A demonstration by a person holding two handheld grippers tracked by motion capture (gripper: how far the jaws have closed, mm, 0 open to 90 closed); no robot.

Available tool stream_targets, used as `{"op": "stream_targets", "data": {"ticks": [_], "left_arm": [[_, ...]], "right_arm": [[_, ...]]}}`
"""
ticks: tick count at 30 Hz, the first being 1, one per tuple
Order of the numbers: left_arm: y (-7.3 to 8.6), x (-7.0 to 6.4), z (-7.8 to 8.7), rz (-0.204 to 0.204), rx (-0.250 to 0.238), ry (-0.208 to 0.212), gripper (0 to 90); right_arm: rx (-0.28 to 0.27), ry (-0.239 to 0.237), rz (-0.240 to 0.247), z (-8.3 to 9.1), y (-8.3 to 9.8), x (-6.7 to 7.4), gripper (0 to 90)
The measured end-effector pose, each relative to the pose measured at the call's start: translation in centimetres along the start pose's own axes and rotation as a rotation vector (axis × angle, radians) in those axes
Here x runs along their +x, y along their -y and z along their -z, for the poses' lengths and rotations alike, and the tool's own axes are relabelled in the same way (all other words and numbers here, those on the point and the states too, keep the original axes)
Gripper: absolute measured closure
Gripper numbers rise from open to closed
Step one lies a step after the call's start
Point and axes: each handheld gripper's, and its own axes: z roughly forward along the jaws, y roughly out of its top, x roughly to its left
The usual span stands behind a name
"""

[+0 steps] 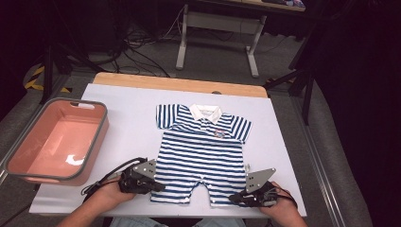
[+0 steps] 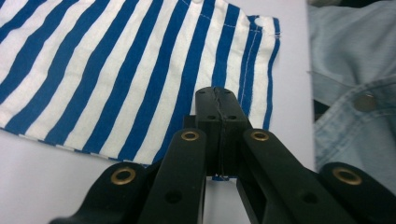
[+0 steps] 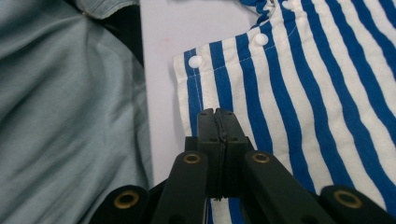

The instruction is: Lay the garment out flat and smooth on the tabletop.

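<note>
Striped baby romper [image 1: 202, 153], blue and white with a white collar, lies flat and face up in the middle of the white table top [image 1: 127, 127], collar toward the far edge and leg openings toward the person. The left gripper [image 1: 152, 186] sits at the outer edge of one leg hem, its jaws pressed together on the striped cloth, as the left gripper view shows with fabric caught between the black pads. The right gripper [image 1: 235, 199] is at the other leg hem near a row of white snaps [image 3: 194, 61], jaws likewise clenched on the hem. A pink bin [image 1: 54, 142] with a grey rim stands at the left side of the table, well apart from the romper, with nothing between it and the garment. The white top rests on a wooden board [image 1: 179, 84] that shows along the far edge. Beyond it is a grey floor with loose cables [image 1: 137, 52] and the pale legs of another desk [image 1: 217, 38]; the room around is dark.
</note>
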Motion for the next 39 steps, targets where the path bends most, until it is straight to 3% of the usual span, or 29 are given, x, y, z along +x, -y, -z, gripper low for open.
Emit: {"op": "stream_targets", "data": {"ticks": [8, 10, 11, 14, 17, 19, 20, 22, 26, 27, 29, 31, 34, 39], "left_arm": [[0.3, -1.1, 0.3, -0.021, 0.011, 0.059, 90.0], [0.3, -0.8, 0.5, -0.005, -0.012, 0.067, 89.4], [0.3, -0.6, 0.6, 0.005, -0.047, 0.074, 88.1], [0.1, 0.2, 1.5, 0.046, -0.113, 0.026, 75.3], [-0.3, 1.5, 2.2, 0.084, -0.187, -0.054, 59.8], [-0.6, 2.7, 2.6, 0.123, -0.225, -0.098, 56.2], [-0.8, 3.5, 2.7, 0.155, -0.242, -0.148, 50.4], [-1.2, 4.7, 3.0, 0.198, -0.269, -0.206, 40.2], [-1.8, 6.9, 3.3, 0.281, -0.320, -0.327, 30.8], [-2.0, 7.5, 3.3, 0.319, -0.322, -0.362, 29.2], [-2.3, 8.9, 3.2, 0.408, -0.331, -0.394, 28.9], [-2.6, 10.0, 3.1, 0.449, -0.328, -0.421, 30.2], [-3.2, 11.4, 2.8, 0.451, -0.293, -0.499, 33.1], [-3.4, 13.6, 1.9, 0.513, -0.248, -0.582, 42.0]], "right_arm": [[0.032, -0.054, 0.005, -0.1, 0.4, 1.4, 90.0], [0.019, -0.045, 0.008, 0.1, 0.4, 1.3, 86.7], [-0.002, -0.046, 0.004, 0.3, 0.5, 1.2, 82.2], [-0.069, -0.006, -0.017, 1.2, 0.4, 0.6, 71.8], [-0.130, 0.052, -0.052, 2.1, 0.1, -0.2, 64.8], [-0.174, 0.109, -0.085, 2.7, -0.1, -1.3, 57.7], [-0.188, 0.130, -0.101, 2.9, -0.1, -1.6, 54.1], [-0.223, 0.195, -0.136, 3.2, -0.3, -2.8, 52.1], [-0.234, 0.324, -0.220, 3.5, -0.6, -4.9, 48.3], [-0.240, 0.363, -0.239, 3.5, -0.7, -5.4, 48.0], [-0.247, 0.422, -0.285, 3.6, -0.7, -6.6, 48.1], [-0.256, 0.467, -0.330, 3.7, -0.7, -7.7, 49.1], [-0.239, 0.514, -0.453, 3.9, -0.9, -9.8, 52.2], [-0.205, 0.593, -0.541, 3.6, -0.6, -12.3, 57.7]]}}
